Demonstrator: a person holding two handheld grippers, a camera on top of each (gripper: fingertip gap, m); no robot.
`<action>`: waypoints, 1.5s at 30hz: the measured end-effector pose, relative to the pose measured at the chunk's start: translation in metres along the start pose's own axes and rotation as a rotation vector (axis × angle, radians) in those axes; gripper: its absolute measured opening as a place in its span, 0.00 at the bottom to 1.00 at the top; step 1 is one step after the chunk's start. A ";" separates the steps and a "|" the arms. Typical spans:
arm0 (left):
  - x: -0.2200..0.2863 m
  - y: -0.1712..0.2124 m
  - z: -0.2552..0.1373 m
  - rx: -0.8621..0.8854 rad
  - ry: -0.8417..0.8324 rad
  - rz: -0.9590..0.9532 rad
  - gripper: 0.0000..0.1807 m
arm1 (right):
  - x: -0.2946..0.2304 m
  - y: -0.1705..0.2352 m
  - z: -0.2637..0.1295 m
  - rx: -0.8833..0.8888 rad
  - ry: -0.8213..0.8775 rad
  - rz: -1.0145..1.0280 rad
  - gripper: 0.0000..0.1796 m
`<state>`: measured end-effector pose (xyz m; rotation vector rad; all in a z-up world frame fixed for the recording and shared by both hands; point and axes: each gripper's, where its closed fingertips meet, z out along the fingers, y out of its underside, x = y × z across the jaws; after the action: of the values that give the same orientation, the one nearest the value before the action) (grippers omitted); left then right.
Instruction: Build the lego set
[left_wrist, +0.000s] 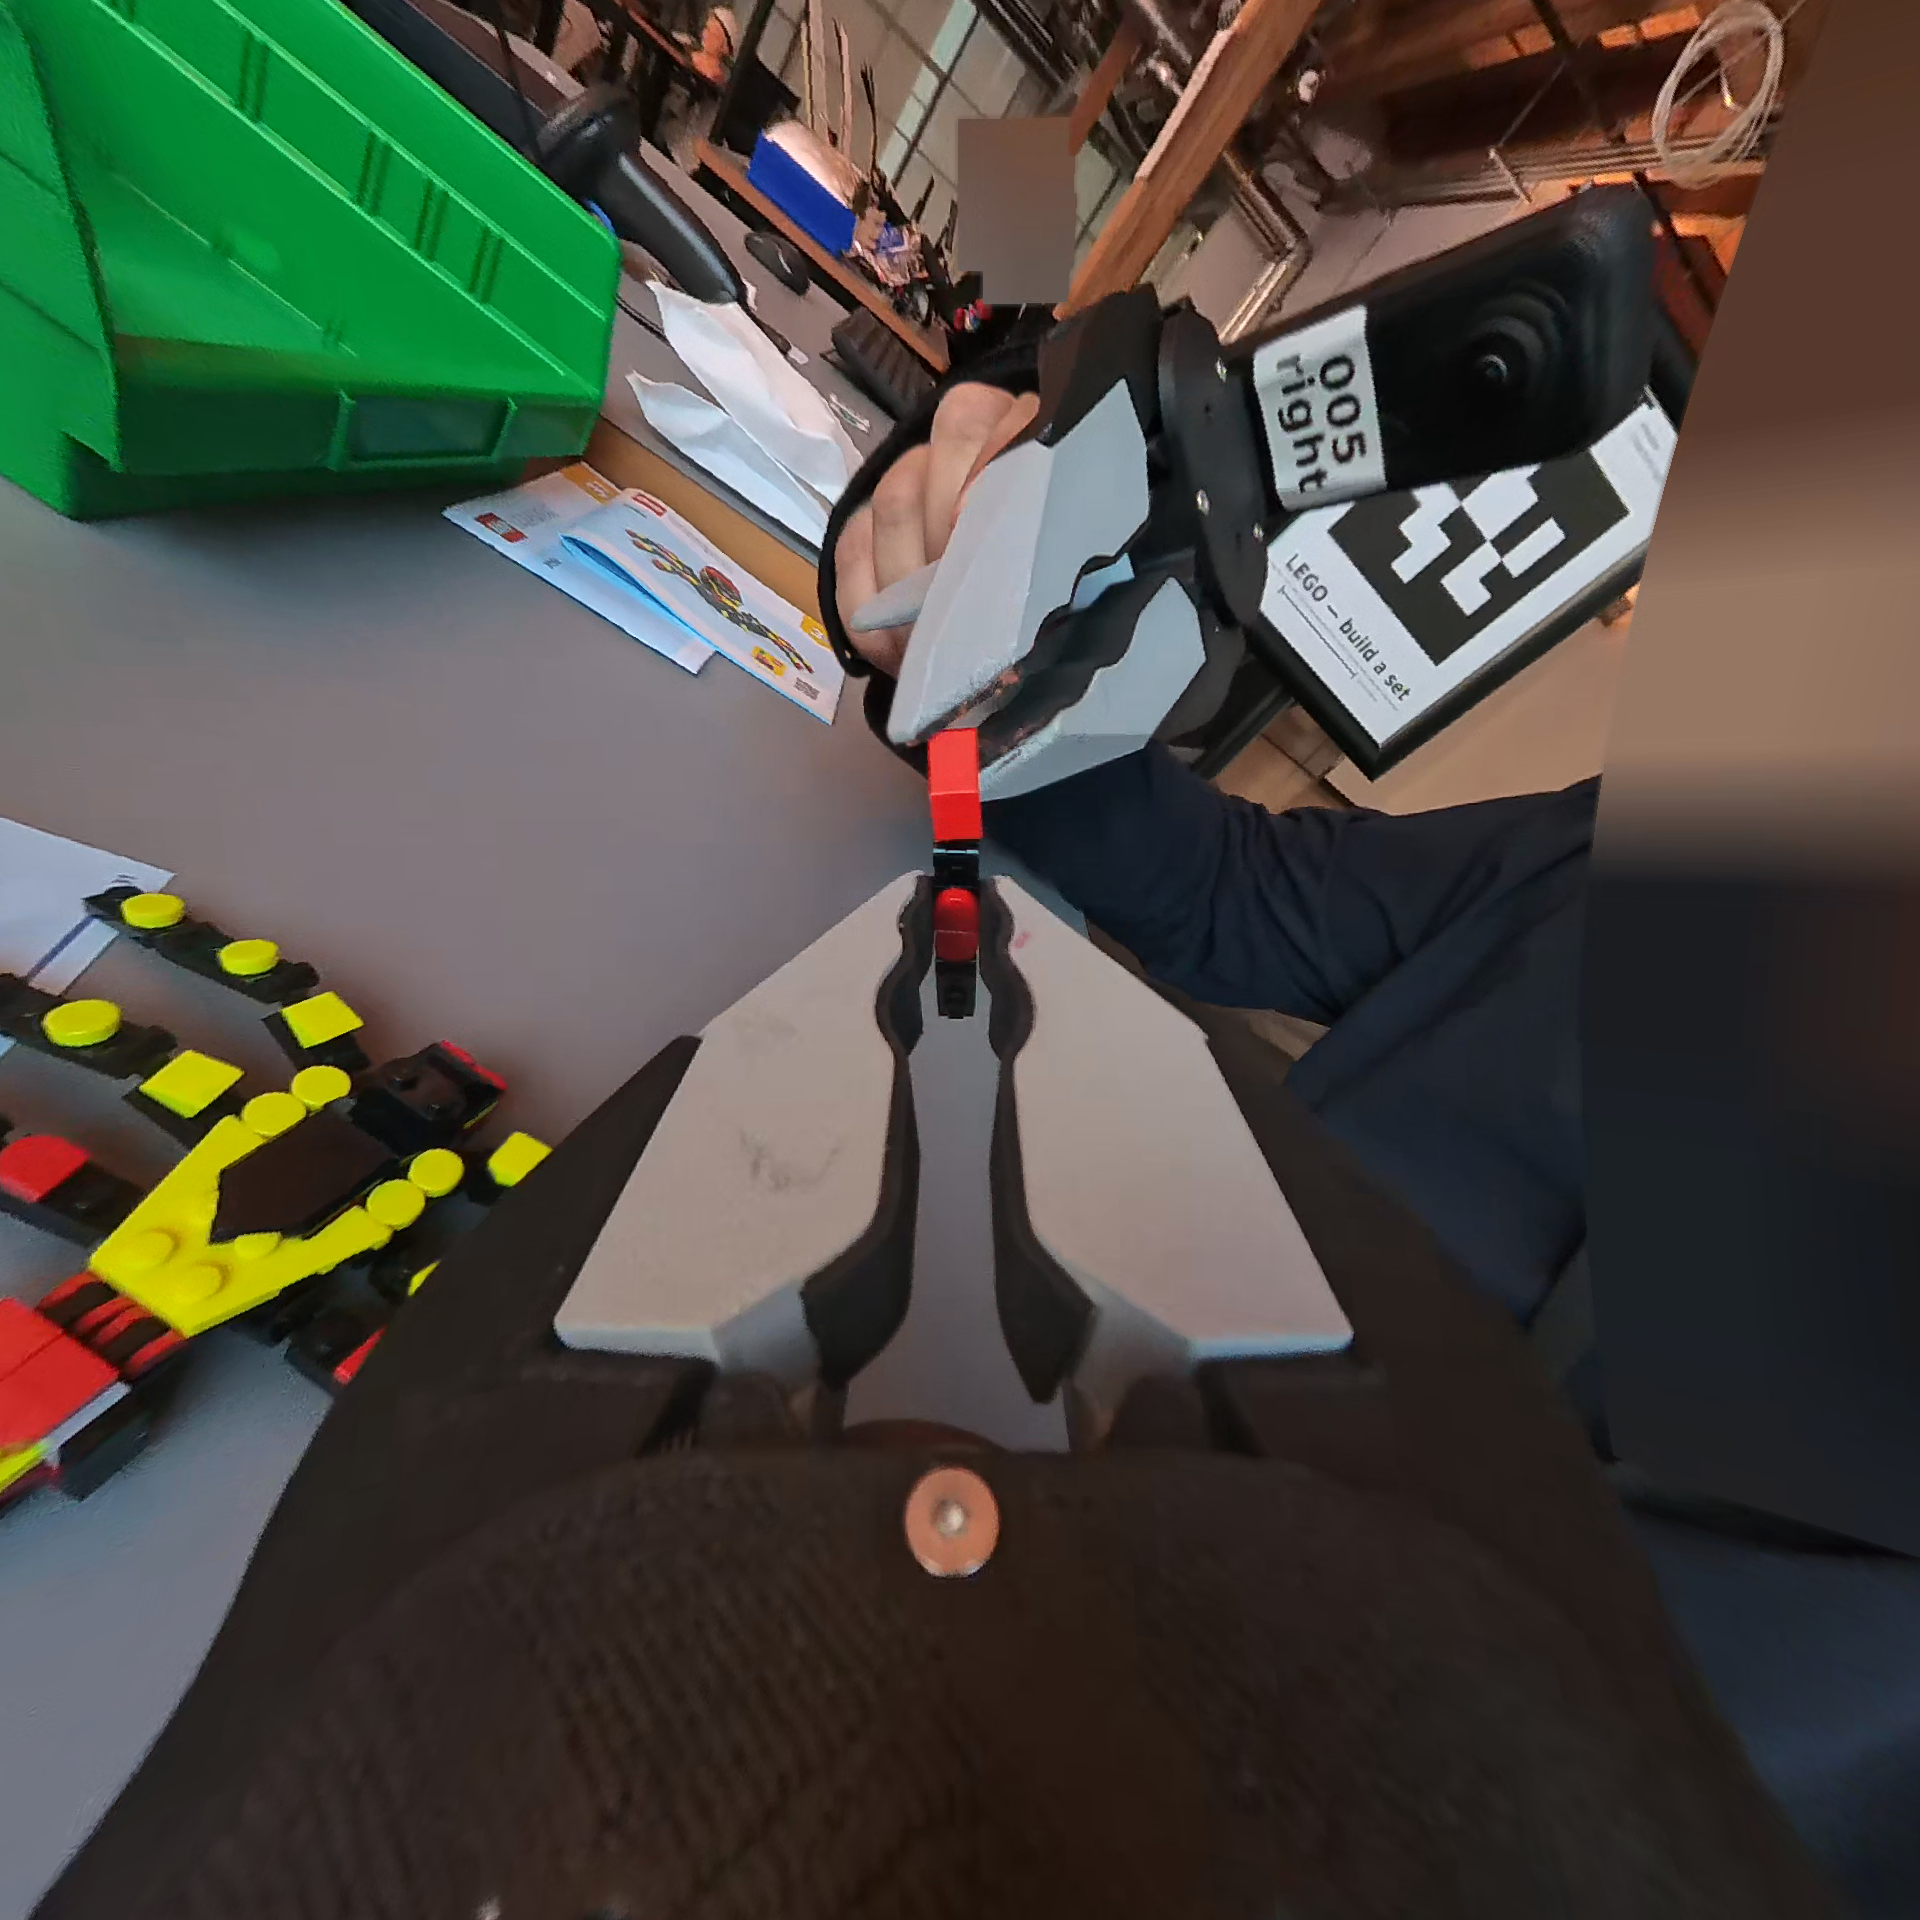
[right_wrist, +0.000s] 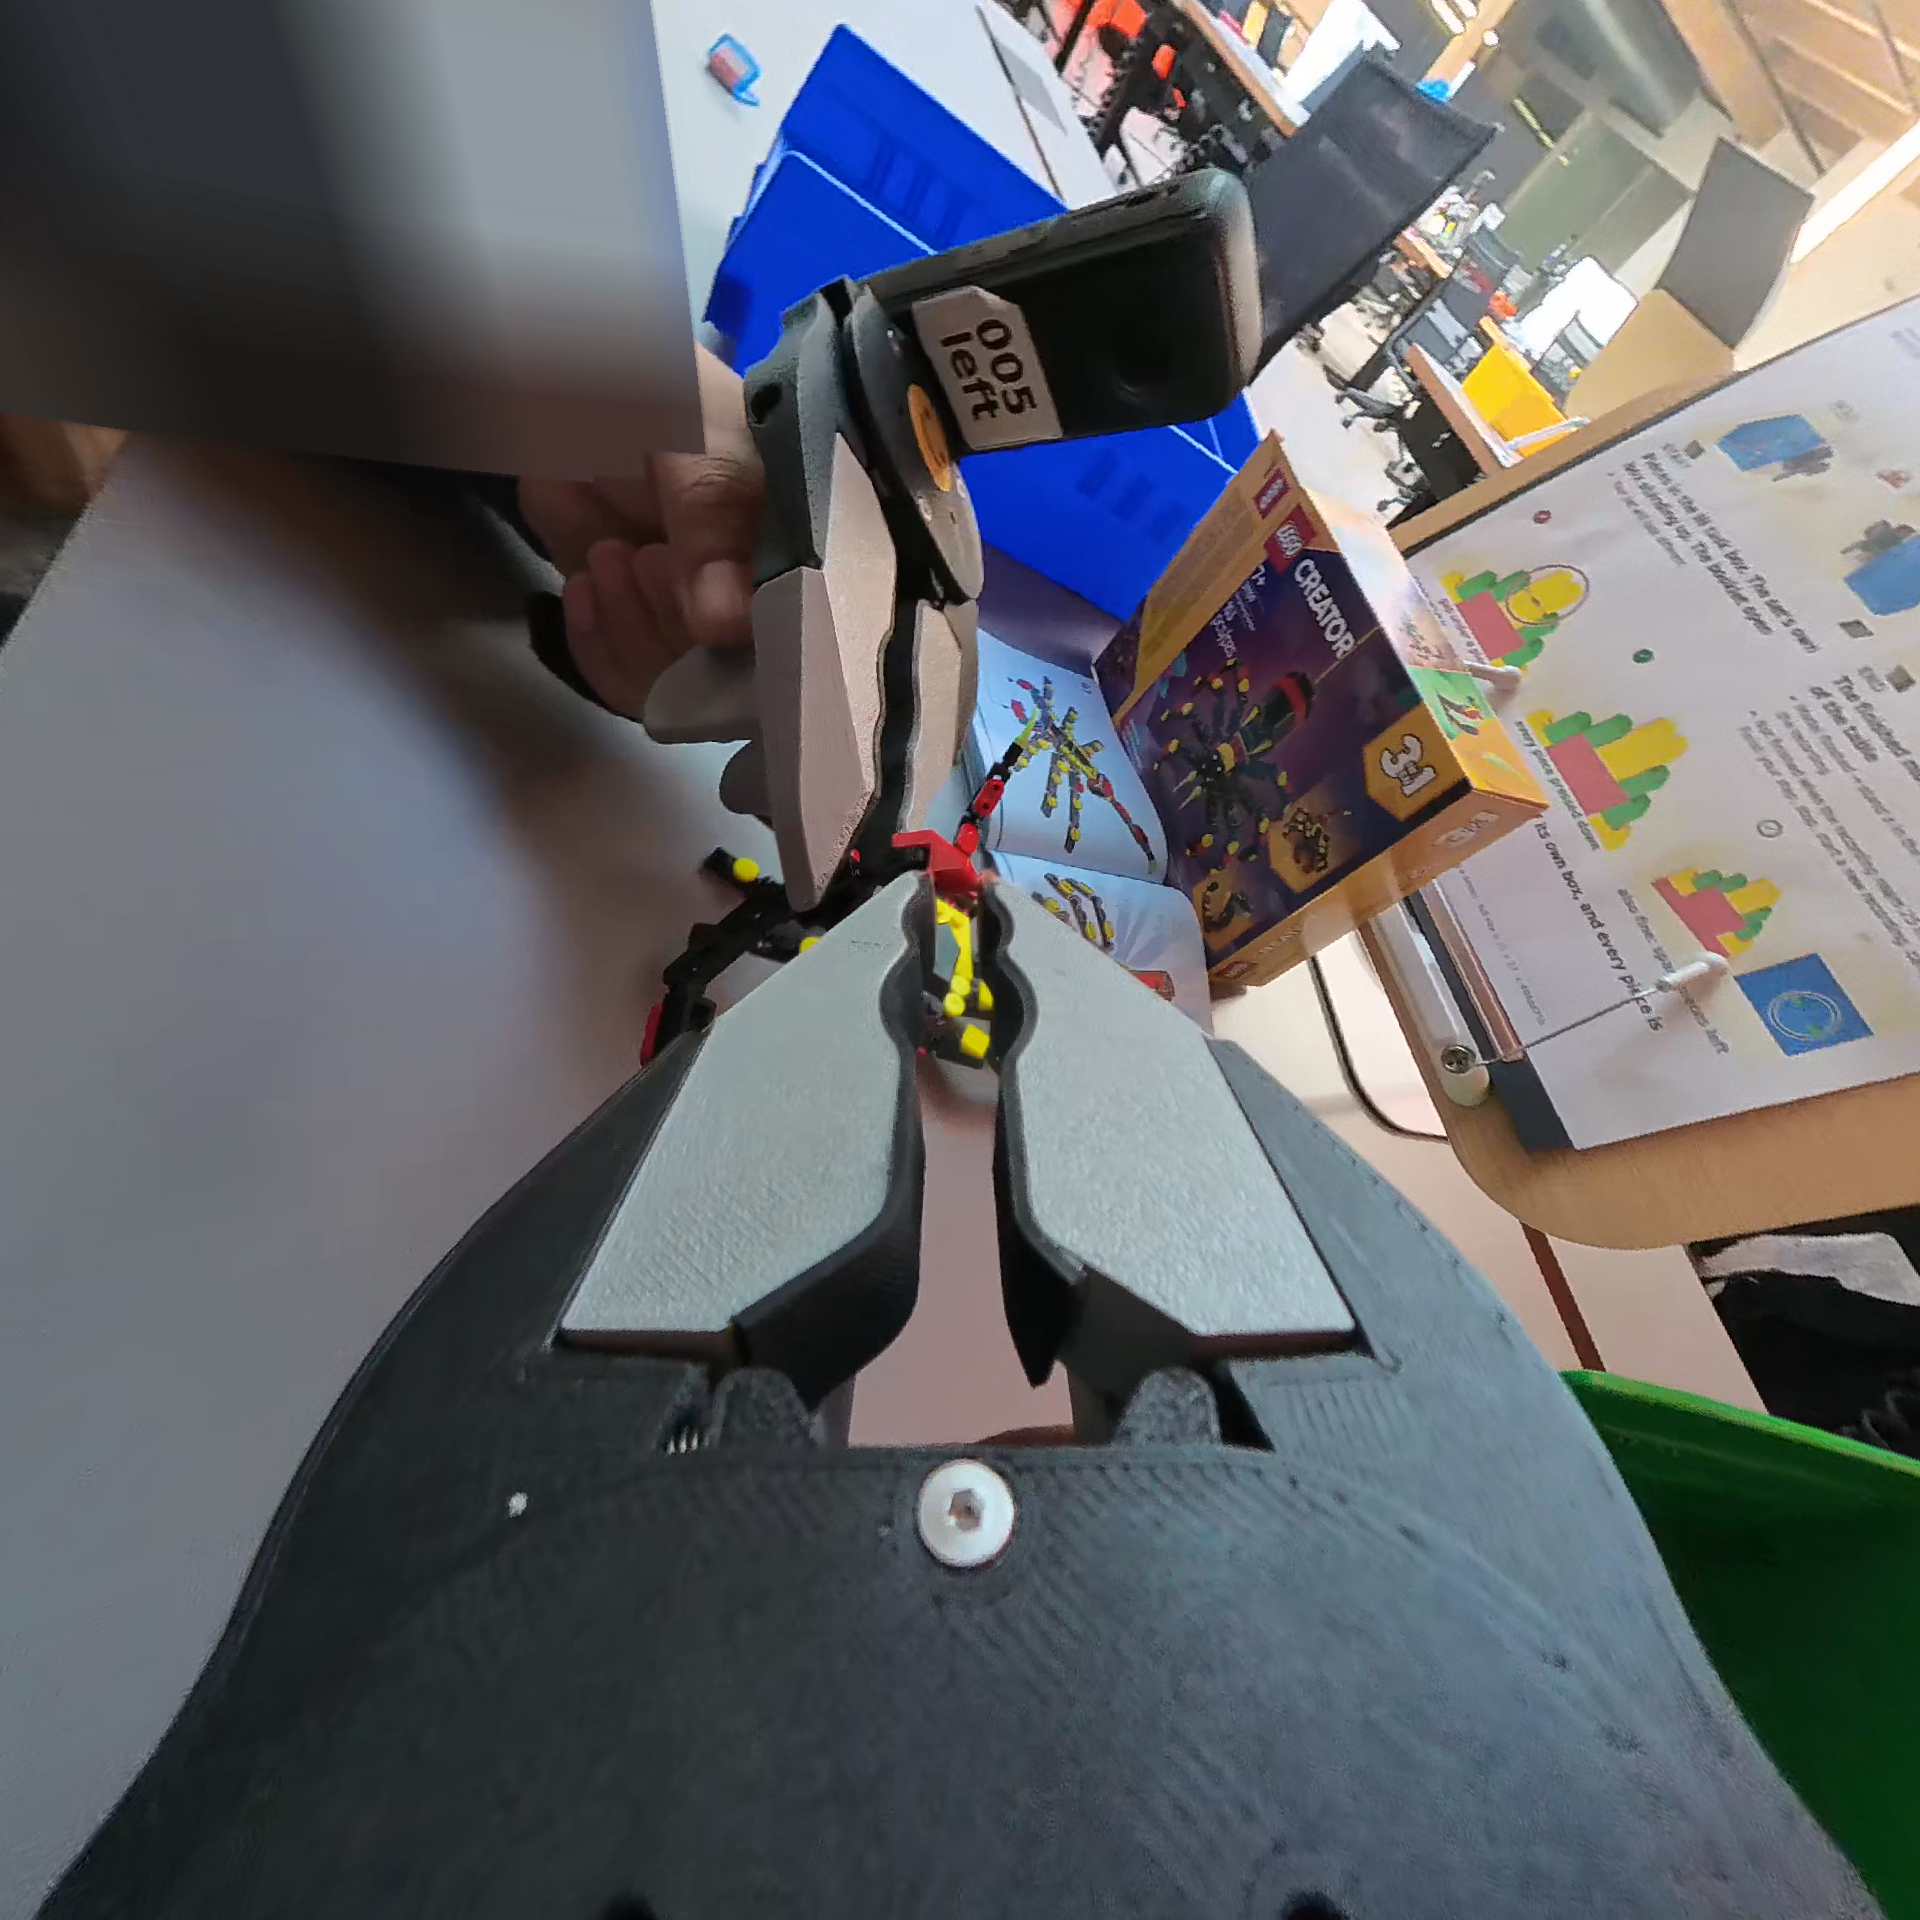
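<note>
Pinching one small red-and-black leg segment (left_wrist: 954, 883) between both tongs, left (left_wrist: 954, 904) and right (left_wrist: 961, 743) clenched at opposite ends above the spider model (left_wrist: 260, 1174), we judge it light, rigid, easily snapped apart.

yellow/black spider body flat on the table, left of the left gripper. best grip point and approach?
Likely the narrow waist of the spider body, behind the yellow wedge plate, coming straight down from above. It lies flat with legs splayed to both sides, so a side approach would probably snag them. The left gripper would first have to release the small red-and-black piece.
</note>
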<state>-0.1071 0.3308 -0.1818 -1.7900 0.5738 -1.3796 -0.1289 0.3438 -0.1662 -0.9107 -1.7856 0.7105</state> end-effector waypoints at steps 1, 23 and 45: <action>-0.001 -0.002 -0.001 0.011 -0.002 -0.011 0.03 | 0.002 0.000 0.002 0.002 0.019 0.007 0.02; 0.033 0.026 0.004 -0.165 0.221 -0.009 0.02 | -0.033 -0.007 -0.018 0.139 -0.311 0.102 0.07; 0.041 0.031 0.004 -0.175 0.306 -0.073 0.02 | -0.059 -0.018 -0.027 0.218 -0.509 0.156 0.05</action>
<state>-0.0878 0.2832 -0.1834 -1.7604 0.8193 -1.7151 -0.0940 0.2864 -0.1714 -0.7690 -2.0323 1.3012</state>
